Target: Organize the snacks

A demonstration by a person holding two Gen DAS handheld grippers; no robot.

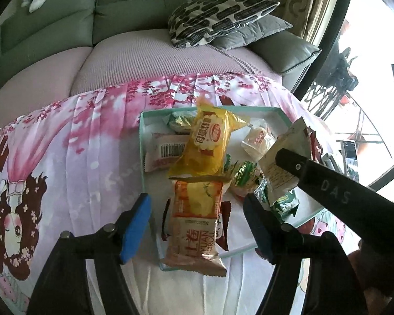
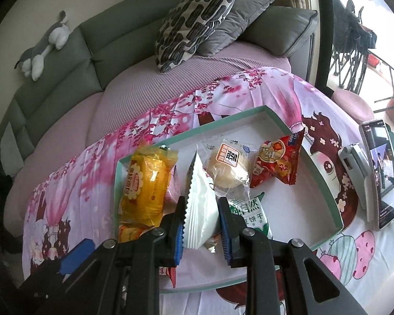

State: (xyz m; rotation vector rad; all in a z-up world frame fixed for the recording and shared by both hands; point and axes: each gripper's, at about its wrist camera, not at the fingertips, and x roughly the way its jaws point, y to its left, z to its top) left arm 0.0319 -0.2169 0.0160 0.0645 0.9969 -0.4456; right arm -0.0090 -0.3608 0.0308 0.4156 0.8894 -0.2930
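A teal-rimmed white tray (image 1: 141, 141) (image 2: 325, 191) on the pink cartoon cloth holds several snack packets. My left gripper (image 1: 197, 225) is open and empty, its blue pads either side of a tan and orange roll packet (image 1: 194, 225) that hangs over the tray's near rim. A yellow cake packet (image 1: 210, 144) (image 2: 147, 186) lies behind it. My right gripper (image 2: 201, 225) is shut on a white packet (image 2: 199, 204), held above the tray; it also shows in the left wrist view (image 1: 283, 157). A clear-wrapped bun (image 2: 228, 173), a red packet (image 2: 278, 162) and a green biscuit packet (image 2: 252, 215) lie in the tray.
A phone (image 2: 383, 173) on a stand sits right of the tray. A grey sofa with a patterned cushion (image 2: 194, 23) and a plush toy (image 2: 44, 44) stands behind the table. A window and balcony rail are at the right.
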